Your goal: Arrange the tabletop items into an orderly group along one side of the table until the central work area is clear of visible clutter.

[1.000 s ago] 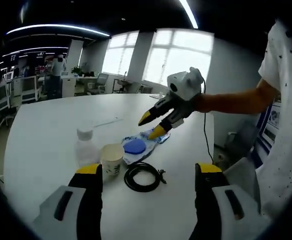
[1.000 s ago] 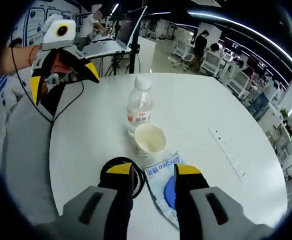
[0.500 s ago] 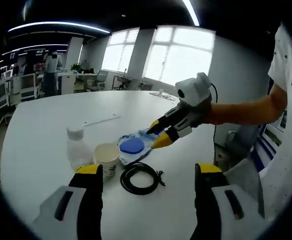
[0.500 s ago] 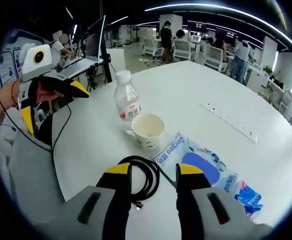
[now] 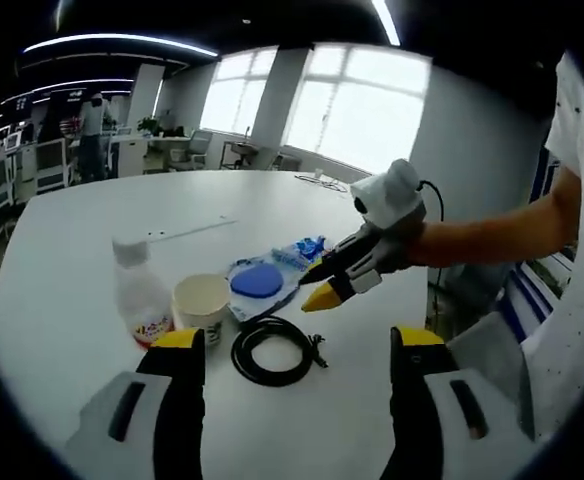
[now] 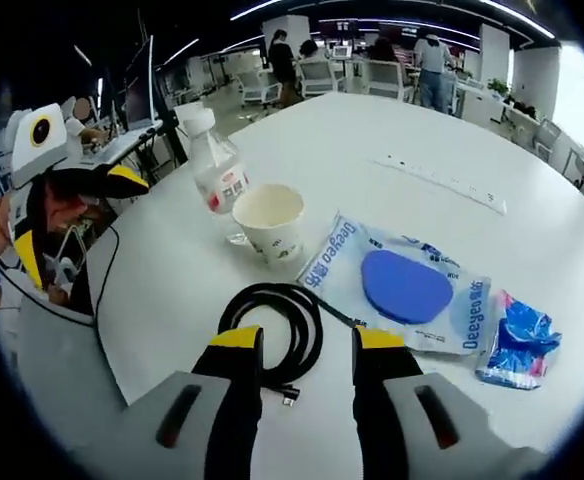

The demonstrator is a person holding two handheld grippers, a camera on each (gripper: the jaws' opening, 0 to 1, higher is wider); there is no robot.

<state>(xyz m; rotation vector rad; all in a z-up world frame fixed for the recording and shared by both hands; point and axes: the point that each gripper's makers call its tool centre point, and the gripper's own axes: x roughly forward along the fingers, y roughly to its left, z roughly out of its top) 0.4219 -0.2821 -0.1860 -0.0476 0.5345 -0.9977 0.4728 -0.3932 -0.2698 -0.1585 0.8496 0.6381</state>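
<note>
Your right gripper (image 6: 298, 340), jaws apart and empty, hangs at lower centre over the coiled black cable (image 6: 273, 322). Straddle one side of the loop before closing, so it lifts whole. Your left gripper (image 5: 292, 350) is open too.

Bare table (image 6: 492, 130) lies beyond the cup (image 6: 268, 220), bottle (image 6: 216, 170) and coiled cable (image 6: 272, 322).

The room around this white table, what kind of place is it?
Probably an open-plan office: rows of desks with office chairs and people behind the round white table, a laptop on a stand, ceiling strip lights and large windows.
</note>
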